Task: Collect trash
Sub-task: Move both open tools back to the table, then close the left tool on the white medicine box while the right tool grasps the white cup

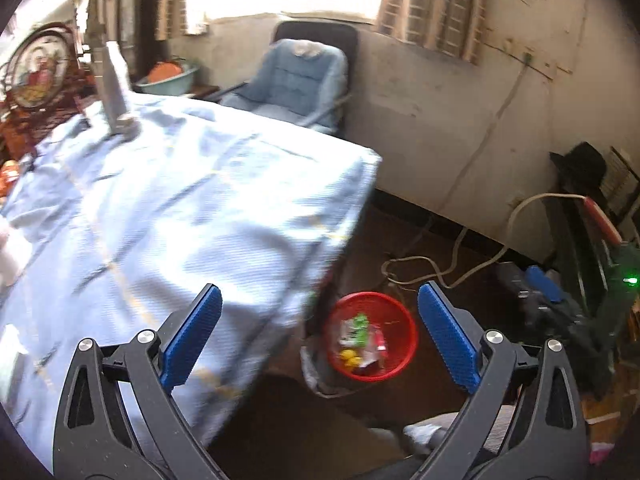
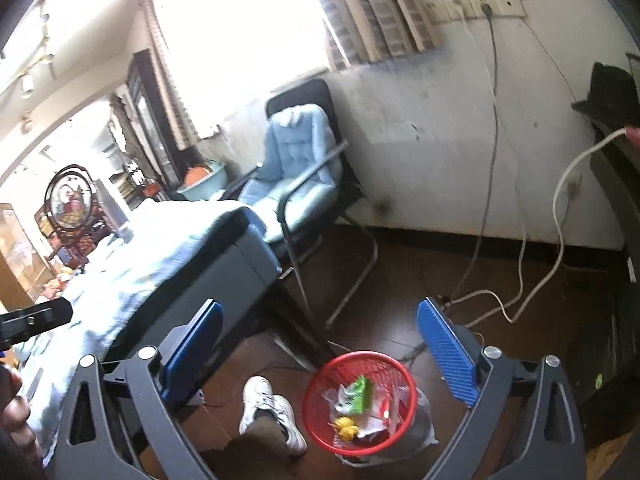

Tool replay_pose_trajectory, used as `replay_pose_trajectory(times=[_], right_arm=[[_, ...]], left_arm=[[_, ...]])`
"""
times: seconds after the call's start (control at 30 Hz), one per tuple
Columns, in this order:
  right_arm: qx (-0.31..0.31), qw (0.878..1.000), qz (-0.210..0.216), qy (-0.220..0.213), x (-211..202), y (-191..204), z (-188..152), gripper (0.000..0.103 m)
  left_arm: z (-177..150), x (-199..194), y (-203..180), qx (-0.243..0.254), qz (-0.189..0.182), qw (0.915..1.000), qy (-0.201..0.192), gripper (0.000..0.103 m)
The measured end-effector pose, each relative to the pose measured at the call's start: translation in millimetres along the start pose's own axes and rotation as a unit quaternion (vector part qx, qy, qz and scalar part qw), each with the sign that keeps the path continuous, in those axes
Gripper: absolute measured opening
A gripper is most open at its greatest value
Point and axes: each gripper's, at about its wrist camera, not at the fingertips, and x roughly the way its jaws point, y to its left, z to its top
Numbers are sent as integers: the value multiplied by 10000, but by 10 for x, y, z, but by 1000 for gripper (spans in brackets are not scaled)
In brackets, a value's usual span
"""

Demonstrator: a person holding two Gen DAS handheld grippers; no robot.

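Observation:
A red mesh trash basket (image 1: 404, 344) stands on the dark floor beside the table corner, holding several wrappers (image 1: 362, 340), green, white, red and yellow. It also shows in the right wrist view (image 2: 316, 416) with the same wrappers (image 2: 358, 404) inside. My left gripper (image 1: 320, 324) is open and empty, held above the table edge and the basket. My right gripper (image 2: 320, 344) is open and empty, above the floor just over the basket.
A table under a light blue cloth (image 1: 168, 208) fills the left. A blue padded chair (image 2: 296, 168) stands by the wall. Cables (image 2: 500, 300) lie on the floor. The person's white shoe (image 2: 272, 412) is left of the basket. Dark equipment (image 1: 580, 280) stands at right.

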Motion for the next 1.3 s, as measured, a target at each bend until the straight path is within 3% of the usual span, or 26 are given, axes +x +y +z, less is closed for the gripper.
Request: replay_pose_trajectory(times=[0.27, 0.47, 0.6, 0.73, 0.87, 1.07, 1.3], right_arm=[[-240, 9995, 199, -51, -152, 331, 4, 96], [-500, 9980, 380, 75, -194, 624, -39, 97], [-746, 9959, 473, 203, -146, 865, -92, 97], [-1011, 9932, 517, 265, -130, 1084, -125, 97], [-1255, 9892, 669, 346, -113, 1351, -130, 97], [-1667, 9794, 1069, 385, -113, 1799, -128, 97], [-2055, 9586, 1879, 594, -50, 2574, -53, 97]], left_arm=[[-141, -408, 804, -346, 998, 9942, -181, 96], [-321, -697, 1603, -502, 1967, 9790, -164, 96], [-460, -809, 2195, -707, 2351, 9694, 71, 96], [-611, -880, 2735, -1078, 2333, 9660, 281, 96], [-798, -853, 3090, -1237, 1839, 9735, 571, 96], [-1011, -735, 3176, -733, 1666, 9799, 817, 96], [-1087, -652, 3317, -931, 1447, 9818, 801, 92]])
